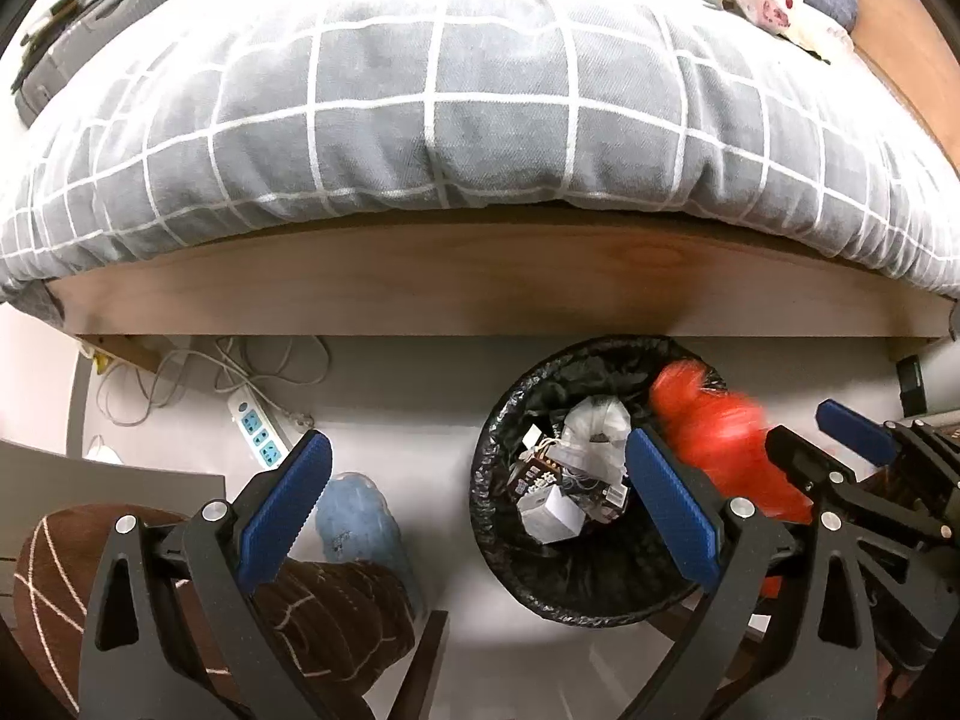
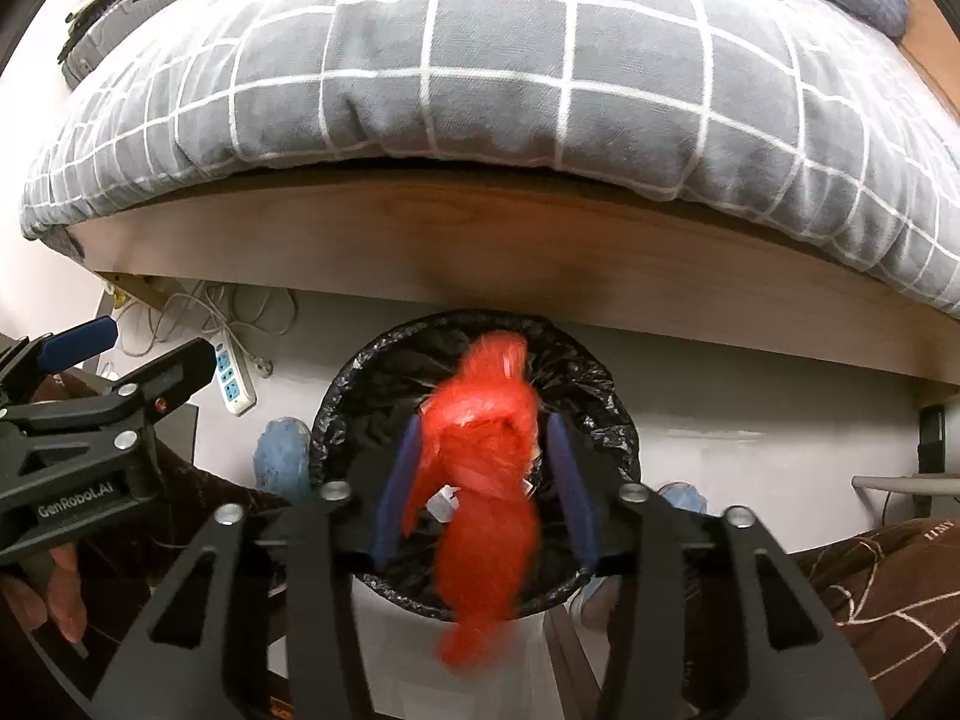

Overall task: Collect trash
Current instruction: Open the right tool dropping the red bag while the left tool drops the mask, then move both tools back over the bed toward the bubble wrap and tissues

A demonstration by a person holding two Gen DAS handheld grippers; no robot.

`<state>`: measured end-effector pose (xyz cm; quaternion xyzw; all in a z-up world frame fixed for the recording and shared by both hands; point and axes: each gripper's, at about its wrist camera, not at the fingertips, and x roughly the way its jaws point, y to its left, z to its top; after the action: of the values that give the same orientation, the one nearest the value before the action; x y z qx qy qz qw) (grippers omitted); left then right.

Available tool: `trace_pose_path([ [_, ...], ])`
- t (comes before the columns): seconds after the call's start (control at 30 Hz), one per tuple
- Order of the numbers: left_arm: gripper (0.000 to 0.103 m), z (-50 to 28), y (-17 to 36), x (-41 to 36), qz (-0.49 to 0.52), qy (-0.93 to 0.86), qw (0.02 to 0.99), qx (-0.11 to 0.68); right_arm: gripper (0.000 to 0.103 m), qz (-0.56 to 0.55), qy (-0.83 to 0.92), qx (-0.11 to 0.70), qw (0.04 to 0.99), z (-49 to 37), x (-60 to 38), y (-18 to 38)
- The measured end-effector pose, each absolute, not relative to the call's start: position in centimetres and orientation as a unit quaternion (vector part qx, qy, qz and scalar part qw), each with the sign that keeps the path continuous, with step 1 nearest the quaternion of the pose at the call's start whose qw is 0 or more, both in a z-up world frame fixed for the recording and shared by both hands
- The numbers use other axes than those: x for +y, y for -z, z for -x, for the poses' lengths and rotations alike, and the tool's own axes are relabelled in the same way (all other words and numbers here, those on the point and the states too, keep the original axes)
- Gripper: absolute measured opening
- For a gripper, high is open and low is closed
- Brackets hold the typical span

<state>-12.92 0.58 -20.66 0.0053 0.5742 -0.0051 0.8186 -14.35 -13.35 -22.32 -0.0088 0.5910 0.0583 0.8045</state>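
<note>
A red plastic bag point(image 2: 486, 480), motion-blurred, is being seen between the blue pads of the right gripper point(image 2: 483, 483), directly above a bin point(image 2: 606, 396) lined with black plastic. The pads are standing apart from the bag on both sides, so no grip is being applied. The left gripper point(image 1: 474, 510) is being held wide open with nothing between its fingers, beside the bin. White and clear rubbish point(image 1: 570, 480) is lying inside the bin. The bin is being kept on the floor just before a wooden bed frame point(image 1: 480, 276) covered by a grey checked duvet point(image 1: 456, 102). A power strip point(image 1: 259, 439) is lying on the floor nearby.
</note>
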Motion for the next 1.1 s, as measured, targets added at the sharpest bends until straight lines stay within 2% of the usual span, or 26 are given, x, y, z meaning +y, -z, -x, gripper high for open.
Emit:
trace_pose_path([
  [0.1,0.097,12.9,20.1,0.8,-0.001,0.005,0.821,0.571,0.061,0.01,-0.056,0.584,0.81,14.5,-13.4,21.9],
  [0.43,0.097,12.4,17.1,0.0,0.001,0.008,0.836,0.549,0.091,0.011,-0.036,0.54,0.841,14.4,-15.5,17.9],
  [0.57,0.097,11.9,15.8,-0.4,0.001,0.01,0.842,0.54,0.095,0.013,-0.02,0.518,0.855,14.1,-16.6,15.9],
  [1.1,0.097,7.8,10.0,-4.4,-0.001,0.035,0.868,0.495,0.095,0.009,0.037,0.461,0.886,11.1,-22.1,10.6],
])
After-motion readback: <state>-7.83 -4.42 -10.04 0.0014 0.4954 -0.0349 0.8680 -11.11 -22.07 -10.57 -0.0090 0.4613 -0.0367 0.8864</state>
